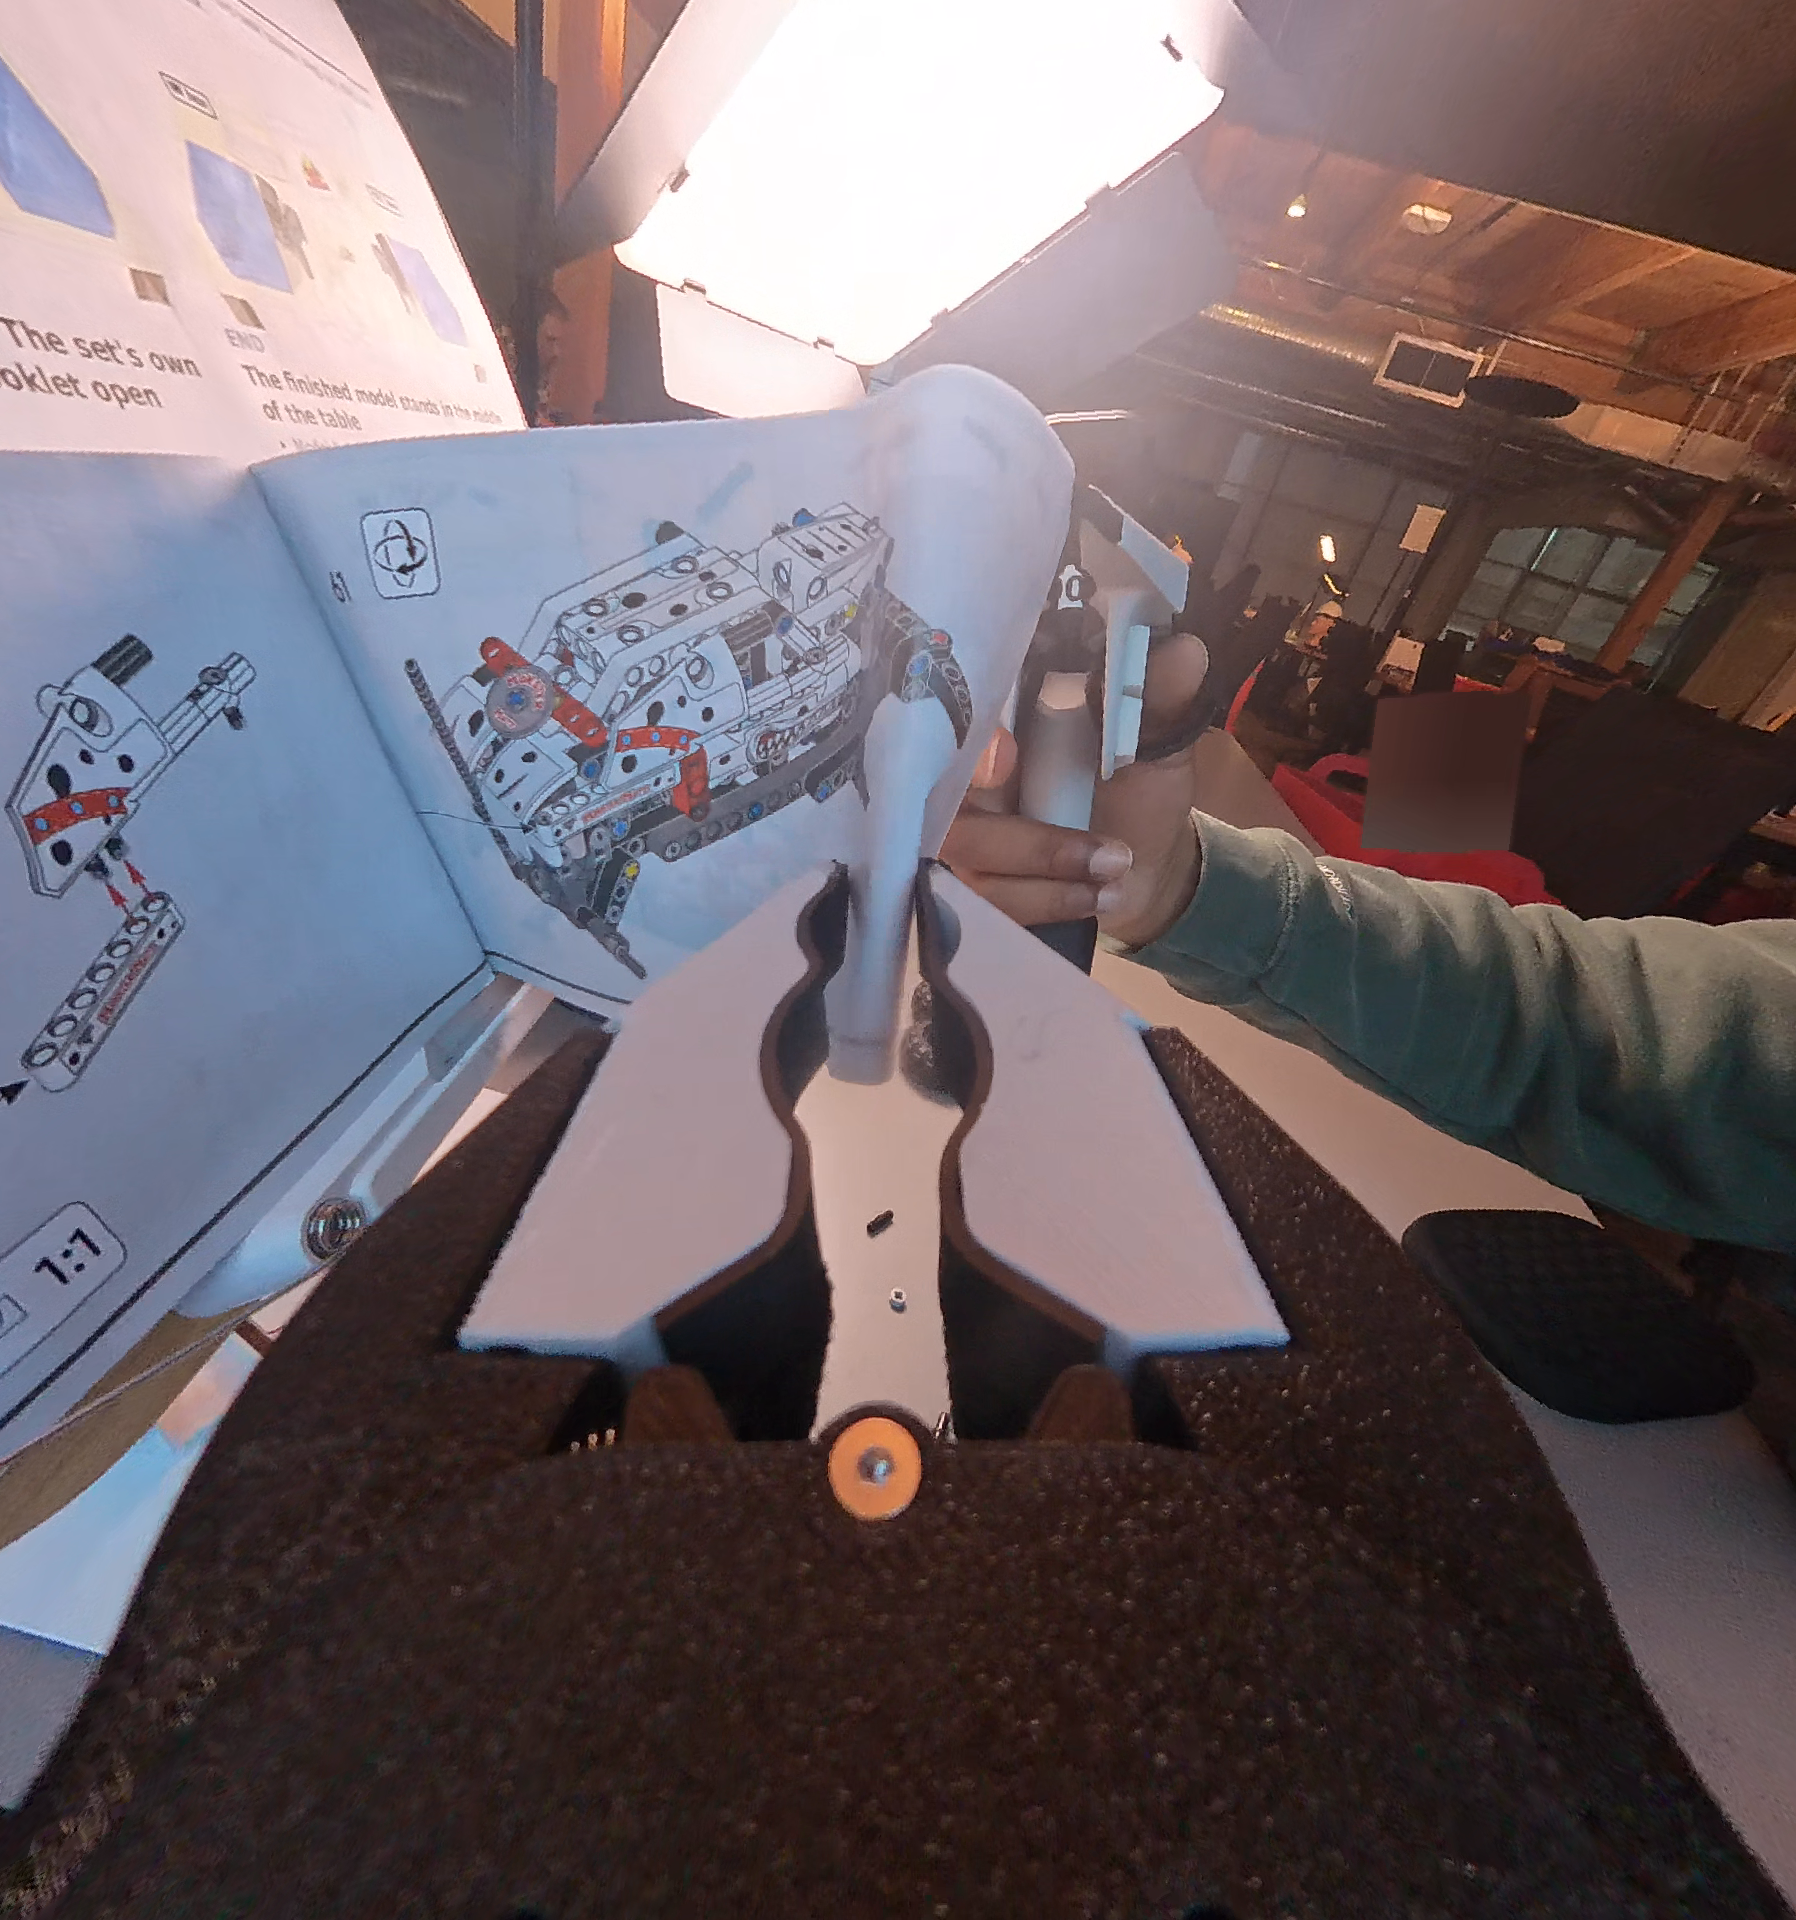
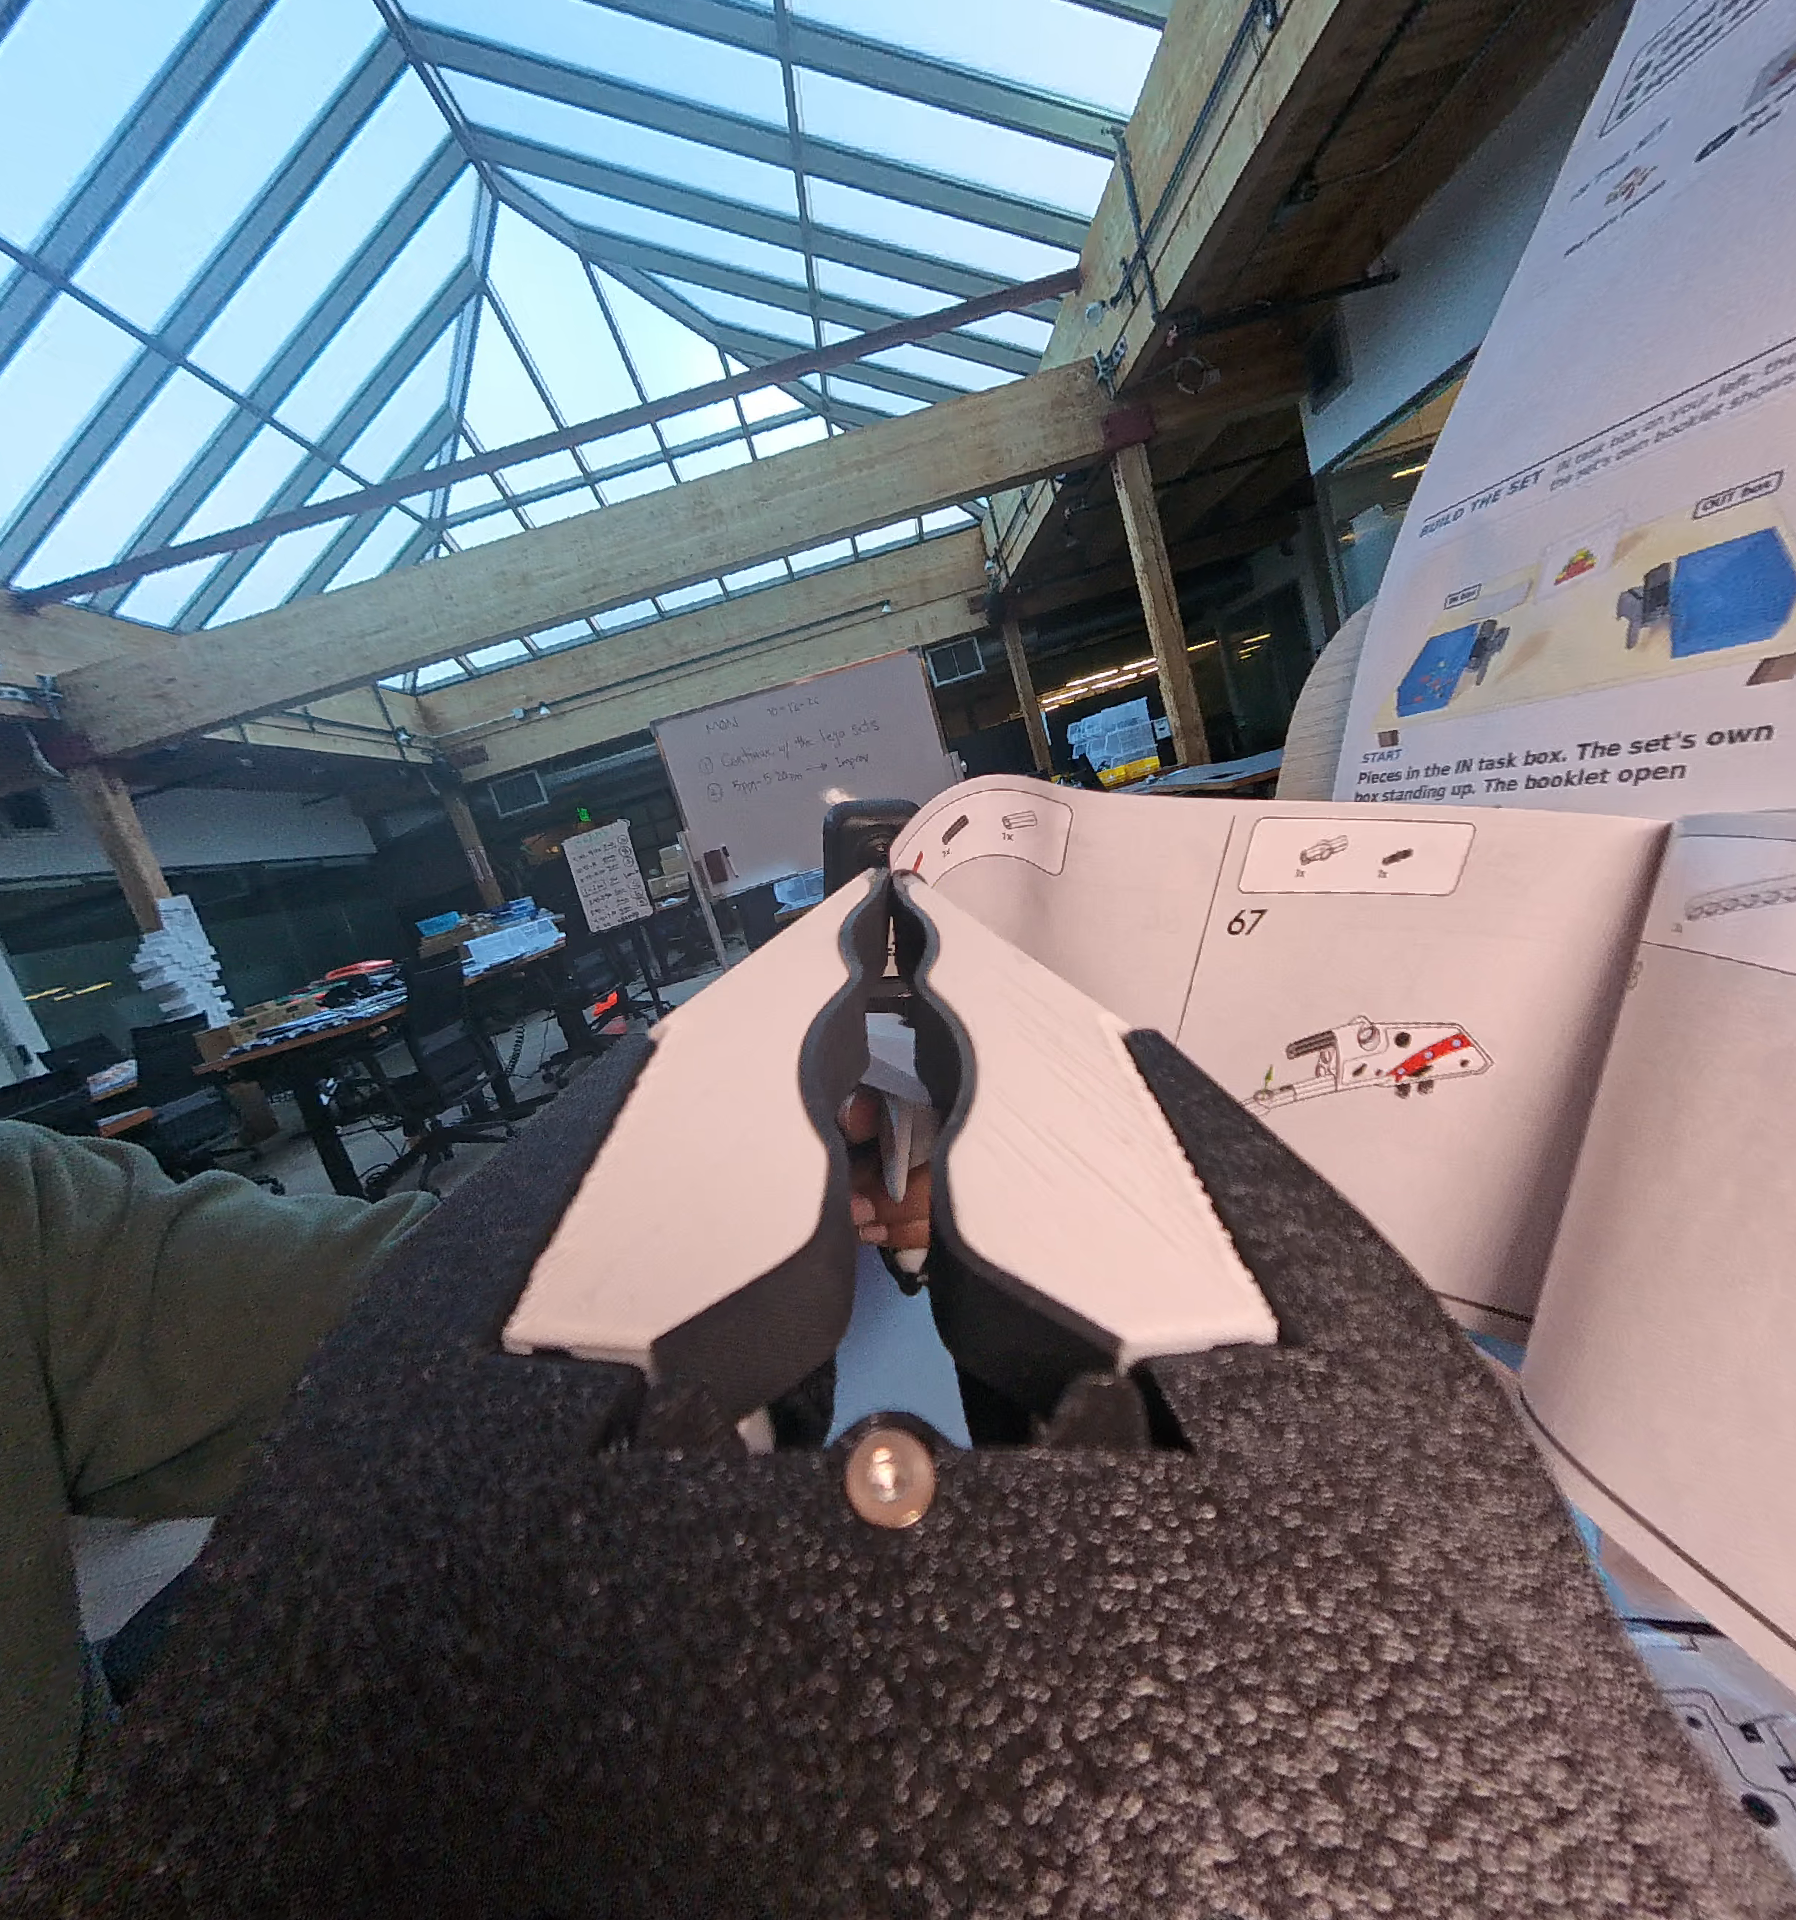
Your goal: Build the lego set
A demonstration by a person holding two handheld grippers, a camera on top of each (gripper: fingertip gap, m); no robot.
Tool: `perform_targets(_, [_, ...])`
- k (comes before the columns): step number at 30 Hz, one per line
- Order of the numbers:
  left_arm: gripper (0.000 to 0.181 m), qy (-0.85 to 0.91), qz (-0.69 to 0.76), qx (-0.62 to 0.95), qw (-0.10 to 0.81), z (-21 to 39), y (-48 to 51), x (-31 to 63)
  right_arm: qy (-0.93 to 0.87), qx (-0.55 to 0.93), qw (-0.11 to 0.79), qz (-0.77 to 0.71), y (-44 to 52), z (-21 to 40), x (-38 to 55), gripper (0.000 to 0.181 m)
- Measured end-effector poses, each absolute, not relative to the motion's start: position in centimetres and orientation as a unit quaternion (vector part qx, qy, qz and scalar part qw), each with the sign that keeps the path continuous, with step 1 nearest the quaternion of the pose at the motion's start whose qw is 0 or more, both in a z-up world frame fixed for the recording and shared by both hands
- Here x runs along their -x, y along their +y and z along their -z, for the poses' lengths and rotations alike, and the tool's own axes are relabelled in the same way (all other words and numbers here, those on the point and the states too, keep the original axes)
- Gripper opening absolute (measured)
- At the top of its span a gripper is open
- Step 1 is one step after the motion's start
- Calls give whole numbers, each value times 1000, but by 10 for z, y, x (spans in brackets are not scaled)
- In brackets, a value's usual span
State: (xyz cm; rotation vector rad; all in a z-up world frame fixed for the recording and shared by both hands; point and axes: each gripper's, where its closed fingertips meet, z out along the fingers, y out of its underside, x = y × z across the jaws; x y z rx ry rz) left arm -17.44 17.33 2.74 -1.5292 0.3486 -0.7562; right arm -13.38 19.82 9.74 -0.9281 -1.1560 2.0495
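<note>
The Lego instruction booklet (image 1: 198, 779) stands open on a holder at the left. My left gripper (image 1: 878, 883) is shut on the lower edge of its right-hand page (image 1: 977, 520), which curls up and over. Behind that page a hand holds the right gripper's white handle (image 1: 1065, 748); its fingers are hidden there. In the right wrist view my right gripper (image 2: 889, 883) is shut, its tips meeting the curled edge of the same page (image 2: 987, 831), with the open booklet (image 2: 1393, 987) to the right. No Lego parts show.
A printed task sheet (image 1: 146, 260) stands behind the booklet and also shows in the right wrist view (image 2: 1652, 520). A bright light panel (image 1: 915, 177) hangs above. A green sleeve (image 1: 1496, 1039) crosses the white table (image 1: 1704, 1558), near a black pad (image 1: 1569, 1309). The grippers' ends are close to 9 centimetres from one another.
</note>
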Motion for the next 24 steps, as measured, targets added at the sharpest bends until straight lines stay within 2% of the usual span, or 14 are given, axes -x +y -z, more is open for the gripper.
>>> perform_targets(9, [7,142,354,664,644,-24,172,177,-422,352,291,-783,206,-99,128,0])
perform_targets(15, [7,143,353,666,641,-21,174,176,-430,367,298,-769,209,-93,132,12])
perform_targets(17, [7,143,354,666,641,-21,174,175,-433,366,298,-768,209,-93,132,11])
perform_targets(20, [7,142,355,667,640,-21,174,174,-444,367,310,-756,207,-89,133,0])
perform_targets(24, [10,137,353,669,639,-19,172,178,-447,363,320,-752,208,-91,131,0])
